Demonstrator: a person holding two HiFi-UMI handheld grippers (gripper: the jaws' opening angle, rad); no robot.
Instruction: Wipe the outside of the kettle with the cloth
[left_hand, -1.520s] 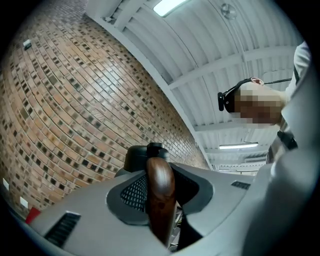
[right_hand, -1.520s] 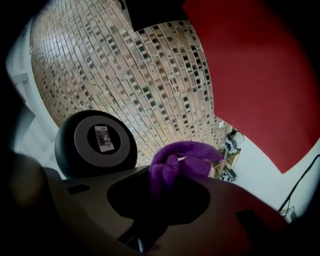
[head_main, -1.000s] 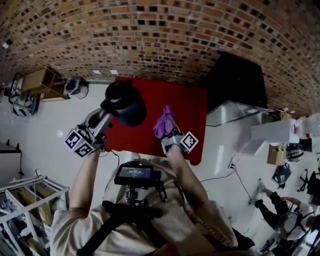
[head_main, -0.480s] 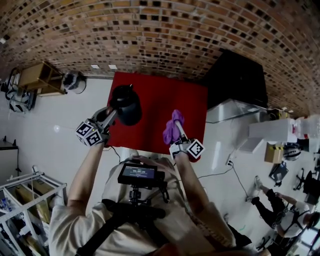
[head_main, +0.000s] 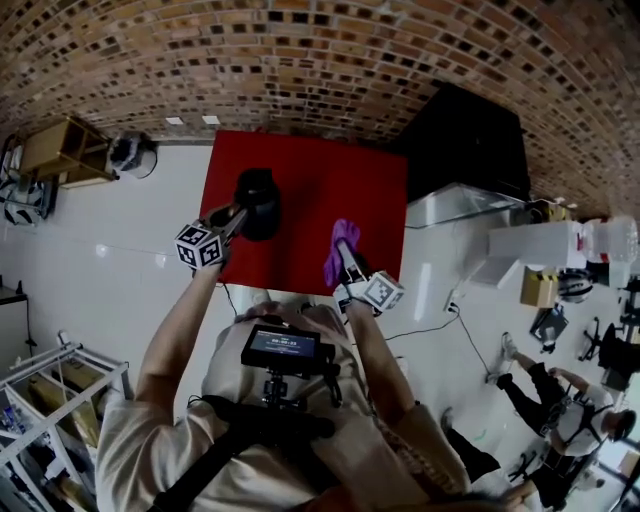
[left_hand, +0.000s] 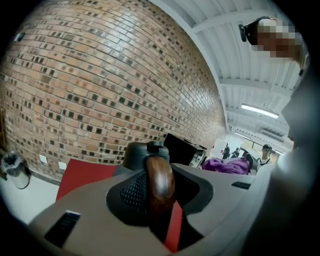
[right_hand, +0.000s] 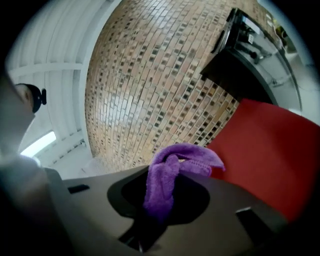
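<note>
Kettle (head_main: 260, 195) was near left edge of table (head_main: 330, 170), handle (left_hand: 159, 185) clamped in left gripper (head_main: 238, 214); right gripper (head_main: 347, 265) gripped cloth (head_main: 338, 245) at front edge.

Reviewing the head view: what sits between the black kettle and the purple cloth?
Nothing sits there. Only bare red tabletop separates the kettle from the cloth, as the head view shows.

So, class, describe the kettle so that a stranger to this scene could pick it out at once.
Start at the red table by the brick wall. Towards its left edge is the kettle, gripped by its brown wooden handle in the left gripper. Unlike the purple cloth beside it, it is black, rounded and lidded.
</note>
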